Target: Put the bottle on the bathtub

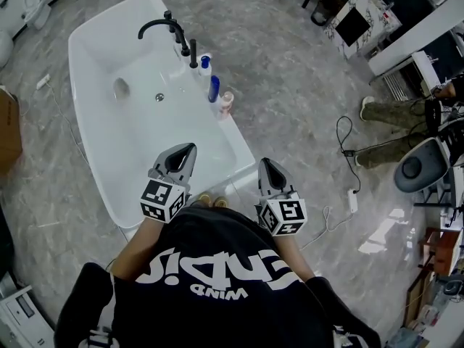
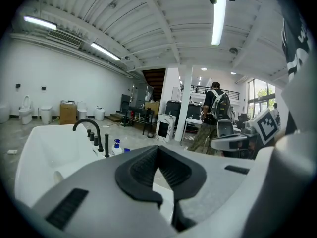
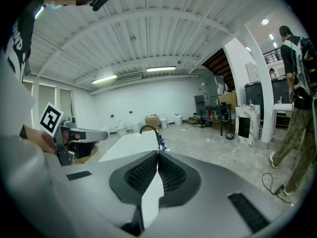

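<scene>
A white bathtub [image 1: 94, 133] stands on the grey floor ahead of me, with a black faucet [image 1: 161, 26] on its right rim. Beside the faucet on that rim are three bottles: a white bottle with a blue cap [image 1: 205, 64], a blue bottle [image 1: 214, 88] and a pale pink bottle [image 1: 226, 102]. My left gripper [image 1: 190, 149] hangs over the tub's near end, jaws shut and empty. My right gripper [image 1: 264, 164] is just right of the tub's near corner, also shut with nothing held. The left gripper view shows the faucet [image 2: 89, 125] and the white bottle [image 2: 116, 147] past the shut jaws.
A black cable [image 1: 346, 147] and a power strip [image 1: 352, 200] lie on the floor to the right. A person in camouflage trousers [image 1: 384, 114] stands at the right by a grey machine [image 1: 420, 164]. A cardboard box [image 1: 9, 129] sits left of the tub.
</scene>
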Action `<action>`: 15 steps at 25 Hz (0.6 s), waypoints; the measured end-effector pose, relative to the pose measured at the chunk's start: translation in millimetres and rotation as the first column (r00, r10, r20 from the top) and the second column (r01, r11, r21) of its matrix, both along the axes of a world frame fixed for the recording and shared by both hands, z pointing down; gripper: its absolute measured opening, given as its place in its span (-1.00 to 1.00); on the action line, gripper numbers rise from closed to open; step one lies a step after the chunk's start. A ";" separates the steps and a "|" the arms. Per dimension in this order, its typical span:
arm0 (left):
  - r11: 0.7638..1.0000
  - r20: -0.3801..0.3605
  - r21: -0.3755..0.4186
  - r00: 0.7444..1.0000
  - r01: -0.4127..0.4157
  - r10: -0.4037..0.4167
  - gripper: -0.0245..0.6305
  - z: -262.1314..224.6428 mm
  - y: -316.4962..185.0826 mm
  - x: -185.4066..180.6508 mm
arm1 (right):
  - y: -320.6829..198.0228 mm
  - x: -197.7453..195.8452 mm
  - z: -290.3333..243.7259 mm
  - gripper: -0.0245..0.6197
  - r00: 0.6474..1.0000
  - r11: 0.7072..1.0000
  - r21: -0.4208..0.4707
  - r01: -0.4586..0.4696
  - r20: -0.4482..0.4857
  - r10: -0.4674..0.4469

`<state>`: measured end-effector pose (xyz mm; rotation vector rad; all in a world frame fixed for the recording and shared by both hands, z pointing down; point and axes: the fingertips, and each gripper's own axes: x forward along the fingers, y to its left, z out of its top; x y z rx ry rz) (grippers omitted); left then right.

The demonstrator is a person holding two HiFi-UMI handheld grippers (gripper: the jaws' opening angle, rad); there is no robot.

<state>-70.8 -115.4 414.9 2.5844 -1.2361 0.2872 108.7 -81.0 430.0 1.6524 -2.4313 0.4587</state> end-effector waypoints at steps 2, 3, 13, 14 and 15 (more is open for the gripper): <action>1.000 -0.003 0.005 1.000 0.007 -0.007 -0.90 1.1 -2.7 -0.5 | -1.2 -0.2 1.5 -0.85 1.000 1.000 0.001 0.001 0.000 -0.001; 1.000 -0.006 0.005 1.000 0.011 -0.011 -0.90 1.4 -3.6 -0.3 | -1.3 0.1 2.0 -0.85 1.000 1.000 0.000 0.001 0.000 -0.001; 1.000 -0.017 0.007 1.000 0.014 -0.014 -0.90 0.0 1.4 3.2 | 0.4 -1.0 1.7 -0.85 1.000 1.000 0.009 0.009 -0.019 -0.009; 1.000 -0.016 0.005 1.000 0.011 -0.011 -0.90 -0.2 2.7 3.8 | 0.5 -0.9 1.0 -0.85 1.000 1.000 0.010 0.009 -0.022 -0.009; 1.000 -0.016 0.003 1.000 0.010 -0.010 -0.90 -0.1 3.8 4.3 | 0.6 -0.8 0.5 -0.85 1.000 1.000 0.010 0.009 -0.024 -0.008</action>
